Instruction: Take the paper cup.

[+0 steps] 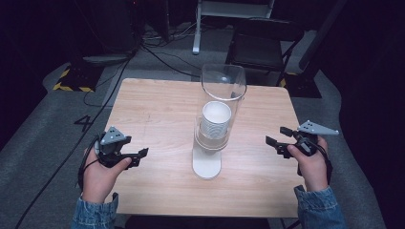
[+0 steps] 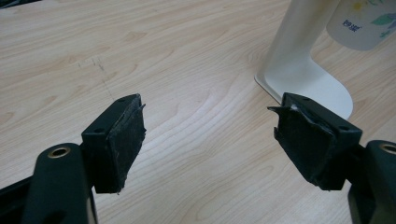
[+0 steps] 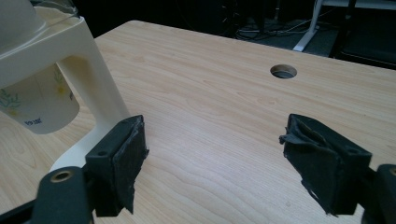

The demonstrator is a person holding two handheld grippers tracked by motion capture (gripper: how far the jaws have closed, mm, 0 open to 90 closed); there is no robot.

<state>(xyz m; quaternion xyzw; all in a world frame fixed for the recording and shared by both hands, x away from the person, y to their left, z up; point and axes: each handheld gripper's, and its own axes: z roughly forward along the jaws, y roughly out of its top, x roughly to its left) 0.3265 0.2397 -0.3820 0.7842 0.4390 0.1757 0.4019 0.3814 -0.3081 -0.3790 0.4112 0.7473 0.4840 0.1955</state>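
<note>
The wooden surface [image 1: 157, 114] carries a white cup dispenser [image 1: 207, 164] at its middle, its clear tube [image 1: 223, 83] holding stacked paper cups [image 1: 216, 119]. The lowest cup's print is too blurred to read. Left claw [image 1: 138, 156] and right claw [image 1: 276, 137] gape wide, empty, flanking it.

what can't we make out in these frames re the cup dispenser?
- Cup stack: count unreadable in the high view; too small and nested inside the clear tube.
- Bottom cup: print too small to read in both gripper views; cut off by the frame edge in the left gripper view.
- Dispenser stand: top cut off in both gripper views.
- Table: near edge hidden by sleeves in the high view.
</note>
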